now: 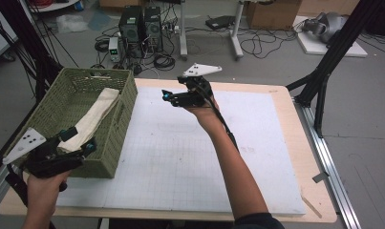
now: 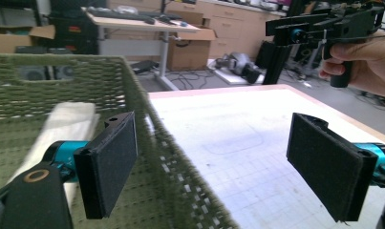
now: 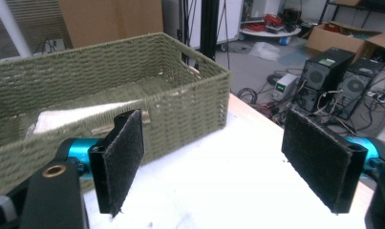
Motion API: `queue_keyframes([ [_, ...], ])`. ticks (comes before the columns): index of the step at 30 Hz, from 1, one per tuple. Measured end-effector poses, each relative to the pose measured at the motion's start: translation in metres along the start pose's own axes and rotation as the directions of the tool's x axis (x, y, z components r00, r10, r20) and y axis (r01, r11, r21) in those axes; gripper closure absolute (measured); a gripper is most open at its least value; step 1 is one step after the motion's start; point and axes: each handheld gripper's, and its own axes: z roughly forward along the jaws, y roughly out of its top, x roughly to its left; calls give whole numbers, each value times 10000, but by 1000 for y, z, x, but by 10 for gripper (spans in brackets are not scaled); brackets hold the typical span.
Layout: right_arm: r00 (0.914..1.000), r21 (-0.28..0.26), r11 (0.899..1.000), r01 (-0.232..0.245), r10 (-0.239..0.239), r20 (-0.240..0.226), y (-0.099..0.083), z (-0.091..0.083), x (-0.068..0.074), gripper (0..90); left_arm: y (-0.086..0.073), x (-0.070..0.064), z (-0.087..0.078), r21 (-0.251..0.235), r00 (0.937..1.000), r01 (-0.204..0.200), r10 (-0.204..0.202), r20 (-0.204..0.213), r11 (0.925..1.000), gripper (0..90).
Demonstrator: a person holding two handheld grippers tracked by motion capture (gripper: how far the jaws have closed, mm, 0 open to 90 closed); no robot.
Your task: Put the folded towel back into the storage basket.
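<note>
Two grippers, both with jaws spread wide and nothing between them. The left gripper (image 1: 78, 143) sits at the near corner of the olive-green woven wicker basket (image 1: 125, 112), and in its own view one pad is inside the basket wall while the other hangs out over the white gridded table mat (image 1: 180, 157), so it's basically straddling that right-hand wall. Inside the basket lies a long cream-coloured folded cloth (image 1: 97, 114), running lengthwise along the bottom, one end just beside the left gripper. The right gripper (image 1: 173, 98) is held up in the air above the far-middle part of the mat, well apart from the basket, pointing towards it.

My read: the cloth is in the basket and the hands are either about to fish it out or shift the basket itself. If it's the basket, the left jaws just need to close on that wall, and the right gripper has to travel over to the far side for a two-handed lift
</note>
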Motion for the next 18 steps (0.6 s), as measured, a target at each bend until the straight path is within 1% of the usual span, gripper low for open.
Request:
queue_keyframes([
  [2,10000,-2,10000,-41,41,65,-5,-10,-2,206,1,-4,3,-41,9998,-113,114,171,9999,183],
  [4,9999,-19,10000,-45,45,136,-9,-19,-5,201,1,-7,6,-96,9992,-135,139,363,9999,186],
  [10,9988,-13,9999,-107,108,472,-21,-44,-12,181,2,-19,18,-42,9955,-168,172,936,9998,183],
  [13,9977,-22,10000,-93,94,673,-28,-57,-13,177,0,-25,26,13,9924,-285,281,1201,9996,182],
  [16,9965,-22,10000,-44,45,829,-37,-69,-13,173,0,-30,32,-37,9878,-278,281,1534,9996,183],
  [18,9947,26,10000,-58,55,1031,-43,-78,-14,166,-1,-33,37,-50,9839,-305,309,1762,9995,183],
])
